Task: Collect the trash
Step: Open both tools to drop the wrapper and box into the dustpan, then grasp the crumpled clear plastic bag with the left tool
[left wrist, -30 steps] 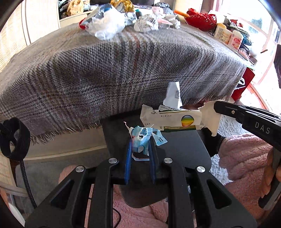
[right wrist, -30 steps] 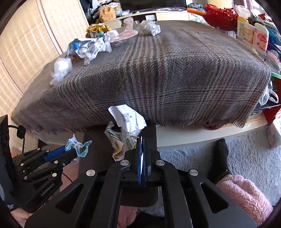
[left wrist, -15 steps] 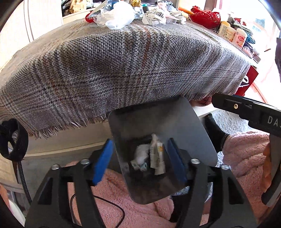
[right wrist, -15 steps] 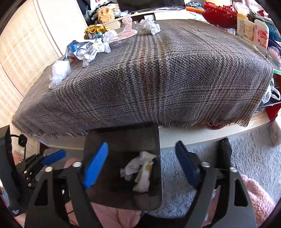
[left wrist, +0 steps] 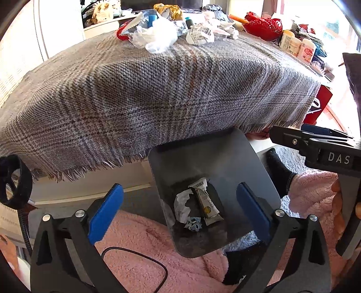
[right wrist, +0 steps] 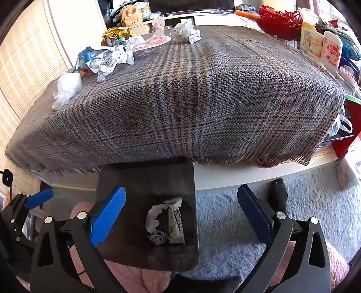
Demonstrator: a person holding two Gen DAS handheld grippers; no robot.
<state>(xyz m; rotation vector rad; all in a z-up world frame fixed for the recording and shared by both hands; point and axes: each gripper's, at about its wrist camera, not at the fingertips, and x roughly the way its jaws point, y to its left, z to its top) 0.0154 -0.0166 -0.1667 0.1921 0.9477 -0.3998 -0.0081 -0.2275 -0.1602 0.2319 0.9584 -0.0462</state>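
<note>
Blanket [right wrist: 203, 97] over the tabletop: coarse woven cloth, grey plaid, rough, frayed fringe along the near edge. Tray [left wrist: 203, 162]: dark, smooth, matt with a dull sheen, looks like metal or hard plastic, can't tell which. In it: crumpled white paper scrap [left wrist: 182, 204], printed snack wrapper [left wrist: 206, 205] of thin creased film, small blue torn bits [left wrist: 193, 225]. Left gripper [left wrist: 178, 209] and right gripper [right wrist: 180, 216]: black matt plastic arms, silvery metal screw heads, smooth blue plastic pads on the jaws. Robe [left wrist: 144, 248]: pink, fluffy fleece. Rug [right wrist: 225, 216]: pale grey, shaggy pile. Bowl [right wrist: 279, 20]: glossy red plastic, openwork rim. Plastic bag [right wrist: 66, 89]: thin, clear, crinkled.
</note>
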